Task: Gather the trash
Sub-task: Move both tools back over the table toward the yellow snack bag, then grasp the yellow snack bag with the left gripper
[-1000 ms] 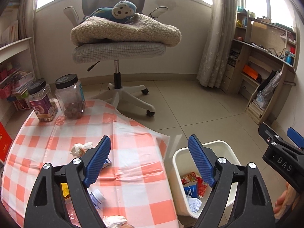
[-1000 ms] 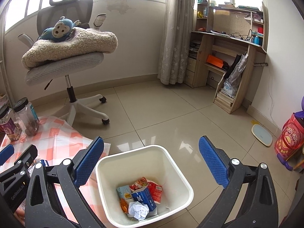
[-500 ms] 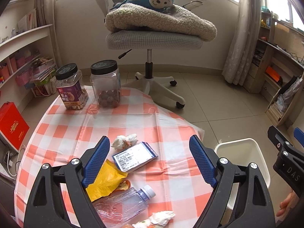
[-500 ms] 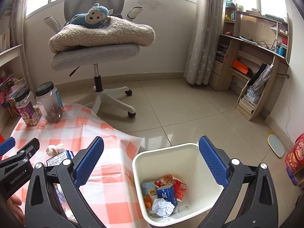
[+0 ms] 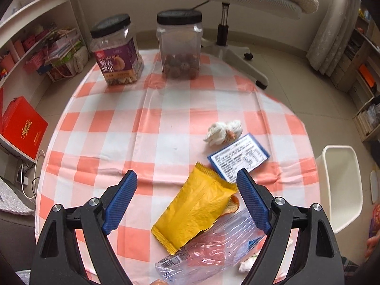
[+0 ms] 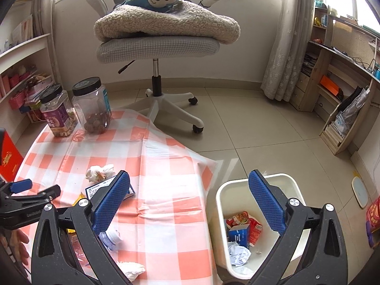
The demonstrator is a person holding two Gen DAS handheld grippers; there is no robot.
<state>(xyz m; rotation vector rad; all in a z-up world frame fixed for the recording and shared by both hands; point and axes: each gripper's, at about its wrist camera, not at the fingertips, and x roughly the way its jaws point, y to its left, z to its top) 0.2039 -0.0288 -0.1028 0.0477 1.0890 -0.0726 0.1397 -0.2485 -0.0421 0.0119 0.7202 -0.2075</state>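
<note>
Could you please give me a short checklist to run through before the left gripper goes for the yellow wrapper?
1. Left gripper open and empty: ok, jaws stand wide with nothing held.
2. Yellow wrapper between the jaws: ok, it lies flat on the tablecloth just below them.
3. Wrapper free of neighbours: not ok, its lower end overlaps the plastic bottle, and an orange scrap pokes out beneath it.
4. Bin has room: ok, only a few pieces at the bottom.
5. Right gripper out of the way: ok, open and empty, towards the bin.
6. Jars clear of the path: ok, at the far edge.
</note>
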